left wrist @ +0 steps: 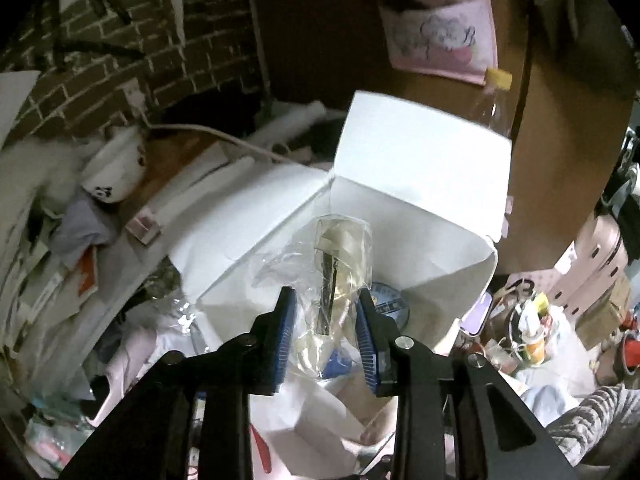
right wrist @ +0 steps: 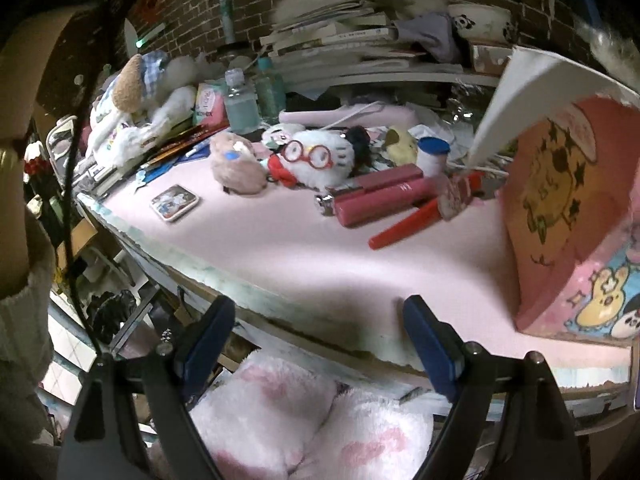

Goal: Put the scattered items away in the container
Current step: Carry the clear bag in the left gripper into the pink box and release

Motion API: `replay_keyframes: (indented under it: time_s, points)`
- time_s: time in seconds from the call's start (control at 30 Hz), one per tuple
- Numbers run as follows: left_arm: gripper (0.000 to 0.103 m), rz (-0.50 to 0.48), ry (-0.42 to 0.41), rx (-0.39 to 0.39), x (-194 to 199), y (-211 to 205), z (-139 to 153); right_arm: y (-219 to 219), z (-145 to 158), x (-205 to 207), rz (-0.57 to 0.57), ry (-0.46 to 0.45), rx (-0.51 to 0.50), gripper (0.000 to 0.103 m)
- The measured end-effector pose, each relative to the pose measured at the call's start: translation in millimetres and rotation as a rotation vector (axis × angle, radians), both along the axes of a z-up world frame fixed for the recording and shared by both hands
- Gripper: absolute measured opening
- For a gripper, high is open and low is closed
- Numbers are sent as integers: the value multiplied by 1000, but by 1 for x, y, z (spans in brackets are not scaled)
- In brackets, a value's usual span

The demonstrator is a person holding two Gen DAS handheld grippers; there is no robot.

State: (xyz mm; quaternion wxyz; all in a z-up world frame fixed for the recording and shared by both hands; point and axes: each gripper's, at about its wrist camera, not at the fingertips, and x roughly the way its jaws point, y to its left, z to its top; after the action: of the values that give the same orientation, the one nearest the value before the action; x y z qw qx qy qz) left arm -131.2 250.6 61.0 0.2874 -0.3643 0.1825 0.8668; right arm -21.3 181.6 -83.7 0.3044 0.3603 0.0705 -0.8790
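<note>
In the left wrist view my left gripper (left wrist: 326,302) hangs over the open white box (left wrist: 424,240), with a clear plastic packet (left wrist: 338,268) holding a dark stick between its blue pads; whether the pads press it is unclear. A round blue-and-white item (left wrist: 390,306) lies inside the box. In the right wrist view my right gripper (right wrist: 320,320) is open and empty at the front edge of the pink desk (right wrist: 280,252). The box's pink cartoon outside (right wrist: 572,220) stands at the right. Scattered: pink tubes (right wrist: 384,196), red pen (right wrist: 408,224), white plush with red glasses (right wrist: 316,156), small card (right wrist: 175,202).
A beige plush (right wrist: 236,168), blue-capped jar (right wrist: 433,154), bottles (right wrist: 240,100) and stacked books (right wrist: 348,44) crowd the desk's back. A panda bowl (right wrist: 480,20) sits on the shelf. A fluffy pink-white cushion (right wrist: 304,416) lies below the desk edge. A brick wall stands behind.
</note>
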Motion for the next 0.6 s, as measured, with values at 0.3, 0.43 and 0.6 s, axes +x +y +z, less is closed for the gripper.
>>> replay_keyframes:
  time_s: [0.3, 0.43, 0.6]
  points:
    - [75, 11, 73, -2, 7, -7, 1, 8, -1, -3, -17, -5, -26, 84]
    - [84, 35, 127, 11, 13, -23, 10, 6, -1, -3, -11, -3, -33, 84]
    - [84, 106, 160, 35, 28, -67, 16, -5, 2, 1, 21, 22, -53, 84]
